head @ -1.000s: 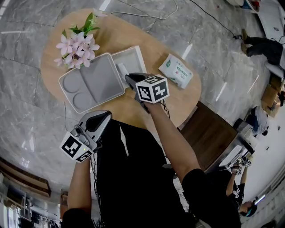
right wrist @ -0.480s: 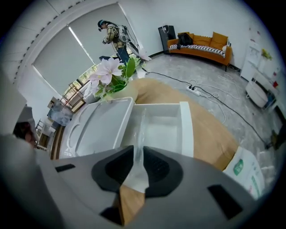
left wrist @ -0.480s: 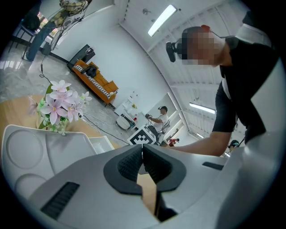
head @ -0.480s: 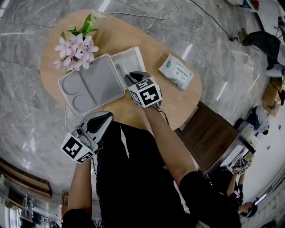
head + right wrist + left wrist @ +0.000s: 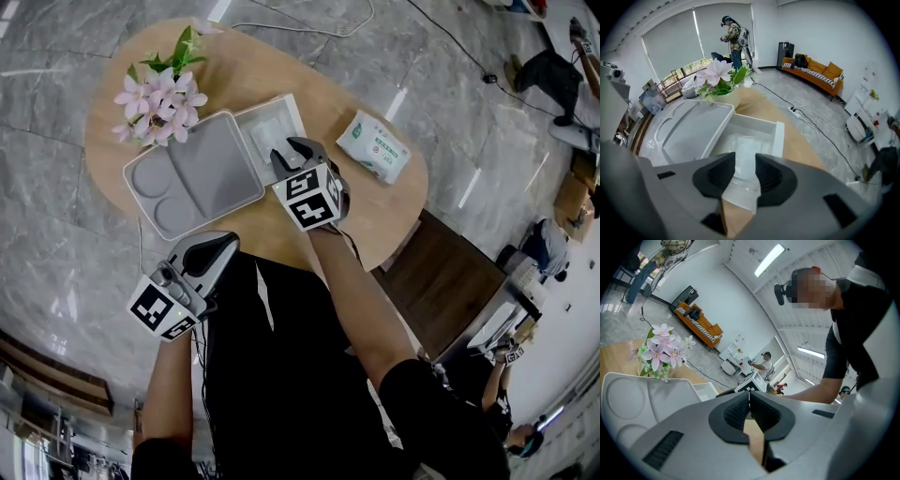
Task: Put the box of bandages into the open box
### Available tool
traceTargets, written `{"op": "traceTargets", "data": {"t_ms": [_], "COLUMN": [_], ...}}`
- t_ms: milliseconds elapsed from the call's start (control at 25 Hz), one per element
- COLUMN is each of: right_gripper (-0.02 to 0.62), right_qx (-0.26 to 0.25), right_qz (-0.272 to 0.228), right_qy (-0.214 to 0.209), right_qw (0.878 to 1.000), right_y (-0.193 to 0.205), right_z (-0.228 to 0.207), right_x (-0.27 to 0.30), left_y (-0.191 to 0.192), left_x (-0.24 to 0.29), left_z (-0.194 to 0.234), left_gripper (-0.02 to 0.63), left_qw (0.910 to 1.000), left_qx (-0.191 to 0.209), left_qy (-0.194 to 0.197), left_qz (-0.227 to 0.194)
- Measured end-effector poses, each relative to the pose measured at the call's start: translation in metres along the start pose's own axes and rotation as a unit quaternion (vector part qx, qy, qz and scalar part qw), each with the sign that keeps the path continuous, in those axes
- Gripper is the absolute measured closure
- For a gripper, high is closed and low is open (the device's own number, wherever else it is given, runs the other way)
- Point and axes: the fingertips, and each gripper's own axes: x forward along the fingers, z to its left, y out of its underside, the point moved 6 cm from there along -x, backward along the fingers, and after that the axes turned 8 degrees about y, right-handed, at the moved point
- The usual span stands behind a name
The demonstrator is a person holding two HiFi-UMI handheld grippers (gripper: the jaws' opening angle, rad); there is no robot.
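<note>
The pale bandage box (image 5: 264, 131) lies flat inside the open white box (image 5: 292, 112) on the wooden table. My right gripper (image 5: 292, 150) hovers just over the box's near edge. Its jaws are opening, with nothing pressed between the pads. In the right gripper view the bandage box (image 5: 743, 150) shows beyond the spread jaws of my right gripper (image 5: 745, 168), resting on the floor of the open box (image 5: 778, 136). My left gripper (image 5: 220, 246) hangs off the table's near edge, shut and empty. In its own view the left gripper (image 5: 750, 401) has its pads touching.
The box's grey moulded lid (image 5: 192, 173) lies open to the left. A pot of pink flowers (image 5: 159, 94) stands behind it. A green-and-white wipes pack (image 5: 373, 148) lies at the table's right. Other people stand on the marble floor far right.
My right gripper carried the bandage box over the open box, spread its jaws and let it go. The bandage box now lies inside. The left gripper stayed put.
</note>
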Motion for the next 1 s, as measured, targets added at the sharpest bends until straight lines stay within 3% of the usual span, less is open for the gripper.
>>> {"op": "traceTargets", "data": {"t_ms": [240, 360, 440, 640, 800, 1000], "right_gripper": [0.464, 0.521, 0.577, 0.583, 0.584, 0.584], "right_qx": [0.02, 0.034, 0.038, 0.019, 0.042, 0.051], "right_qz": [-0.052, -0.091, -0.125, -0.208, -0.286, -0.395], "right_qy": [0.006, -0.003, -0.011, -0.02, -0.044, -0.076], "right_qw": [0.998, 0.995, 0.991, 0.978, 0.956, 0.914], "right_y": [-0.011, -0.024, -0.036, -0.071, -0.102, -0.142], "right_z": [-0.003, -0.001, 0.0, -0.001, 0.006, 0.011], "right_x": [-0.023, -0.049, -0.073, -0.154, -0.241, -0.357], "left_y": [-0.005, -0.016, -0.03, -0.087, -0.128, -0.182], "left_x": [-0.007, -0.012, -0.015, -0.02, -0.025, -0.024], "left_z": [-0.002, -0.007, -0.013, -0.042, -0.081, -0.142], "left_gripper": [0.586, 0.586, 0.586, 0.586, 0.586, 0.586], "left_qw": [1.0, 0.9998, 0.9998, 0.9983, 0.9958, 0.9895], "left_qx": [0.003, 0.003, 0.009, 0.057, 0.085, 0.126], "left_qy": [-0.006, -0.017, -0.018, 0.004, 0.024, 0.056], "left_qz": [-0.006, -0.002, -0.002, -0.016, -0.023, -0.042]}}
